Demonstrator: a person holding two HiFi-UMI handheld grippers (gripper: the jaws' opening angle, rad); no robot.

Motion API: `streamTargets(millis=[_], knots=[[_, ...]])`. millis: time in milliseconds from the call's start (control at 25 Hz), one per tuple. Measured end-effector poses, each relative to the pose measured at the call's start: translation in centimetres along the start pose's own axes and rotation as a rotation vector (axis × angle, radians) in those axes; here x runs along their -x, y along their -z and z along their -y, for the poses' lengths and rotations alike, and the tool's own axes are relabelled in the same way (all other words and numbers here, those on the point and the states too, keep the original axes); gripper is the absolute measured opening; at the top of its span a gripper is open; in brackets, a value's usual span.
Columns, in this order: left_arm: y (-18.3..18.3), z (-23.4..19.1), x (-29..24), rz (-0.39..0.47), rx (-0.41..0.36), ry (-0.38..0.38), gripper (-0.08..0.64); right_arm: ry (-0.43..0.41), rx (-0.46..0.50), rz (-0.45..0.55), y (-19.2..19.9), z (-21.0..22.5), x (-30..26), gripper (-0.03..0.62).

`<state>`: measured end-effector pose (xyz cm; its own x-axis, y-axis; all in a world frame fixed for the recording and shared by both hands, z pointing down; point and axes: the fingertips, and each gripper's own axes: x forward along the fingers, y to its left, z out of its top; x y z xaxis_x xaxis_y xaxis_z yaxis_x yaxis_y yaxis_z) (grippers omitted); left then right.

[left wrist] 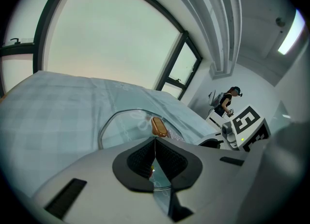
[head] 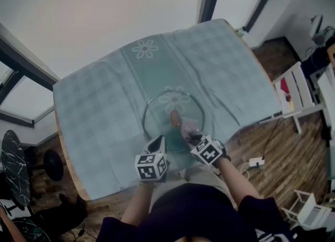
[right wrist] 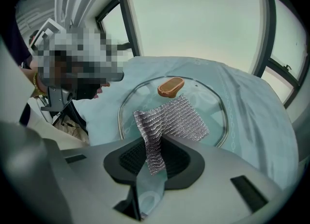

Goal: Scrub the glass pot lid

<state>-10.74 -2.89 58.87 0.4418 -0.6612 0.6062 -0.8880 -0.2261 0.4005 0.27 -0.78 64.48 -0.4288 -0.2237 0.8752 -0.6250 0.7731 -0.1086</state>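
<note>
lid [right wrist: 203, 97]: glass, likely stiff, slick, fragile; steady by rim or knob [right wrist: 170, 86] | left claw [left wrist: 155, 138]: pressed together | right claw [right wrist: 154, 140]: pinching mesh [right wrist: 174, 119]

Head view's looking steeply down from above at the pale blue checked tablecloth [head: 104, 105]. Both gripper views sit low and close behind their own jaws, facing across it. All three catch the round clear glass pot lid [head: 162, 111].

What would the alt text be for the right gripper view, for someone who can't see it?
The right gripper clamps a silvery mesh scrubbing cloth that drapes forward onto a glass pot lid with a brown knob. The lid lies on a pale checked tablecloth, with large windows behind.
</note>
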Motion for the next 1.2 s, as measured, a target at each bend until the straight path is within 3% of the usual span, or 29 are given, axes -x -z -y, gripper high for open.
streamTargets(millis=[720,1200], knots=[[1.8,0.3,2.8,0.022,0.009,-0.012,0.003,-0.037,0.026,0.014,1.1,-4.0,0.1,0.086],[1.9,0.7,3.9,0.048,0.004,-0.010,0.005,-0.012,0.002,0.096,0.4,-5.0,2.4,0.084]])
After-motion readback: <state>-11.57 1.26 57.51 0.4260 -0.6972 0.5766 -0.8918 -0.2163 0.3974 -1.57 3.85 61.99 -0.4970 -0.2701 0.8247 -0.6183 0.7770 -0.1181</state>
